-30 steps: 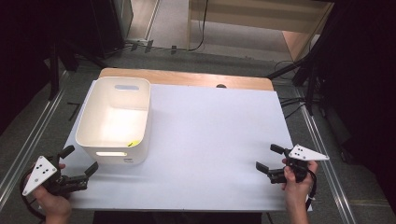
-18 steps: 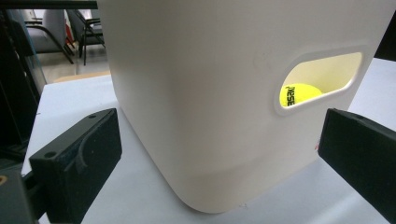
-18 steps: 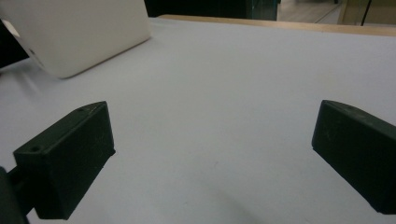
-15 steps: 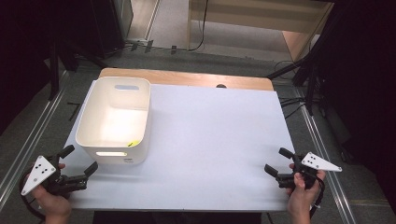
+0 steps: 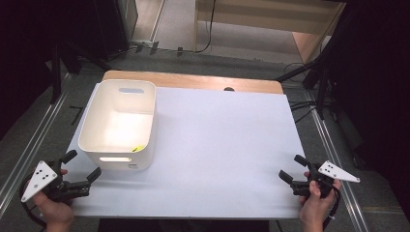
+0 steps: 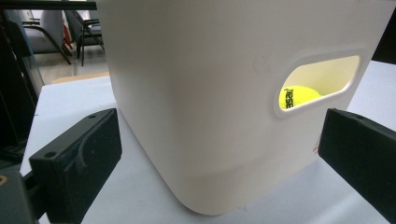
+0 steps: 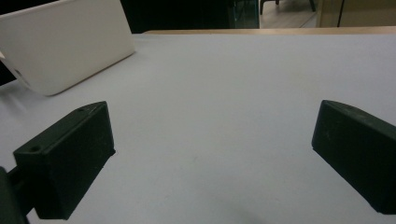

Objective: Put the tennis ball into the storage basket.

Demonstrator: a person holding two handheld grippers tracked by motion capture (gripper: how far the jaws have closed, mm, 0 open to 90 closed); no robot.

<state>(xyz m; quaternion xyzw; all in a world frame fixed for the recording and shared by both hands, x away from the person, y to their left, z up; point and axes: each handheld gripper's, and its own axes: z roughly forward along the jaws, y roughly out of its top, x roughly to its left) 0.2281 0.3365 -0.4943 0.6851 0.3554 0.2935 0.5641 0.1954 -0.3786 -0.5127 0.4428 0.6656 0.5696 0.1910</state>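
A white plastic bin [image 5: 118, 125] stands on the left half of the white table top [image 5: 222, 145]. Through its near handle slot a yellow tennis ball [image 6: 298, 97] with black lettering shows inside; from above a sliver of that ball [image 5: 137, 149] peeks at the bin's near right corner. My left gripper [image 5: 82, 166] rests at the table's near left corner, open, its jaws pointing at the bin wall [image 6: 196, 102] with nothing between them. My right gripper [image 5: 293, 168] sits at the near right edge, open and empty, above bare table [image 7: 210, 140].
A wooden strip [image 5: 193, 81] runs along the table's far edge. Metal rails [image 5: 333, 145] flank both sides, with cables and dark stands on the floor behind. The bin [image 7: 65, 42] lies far left of the right gripper.
My right gripper has drawn back toward the near right edge of the table, still open. The left gripper and the bin have stayed put.
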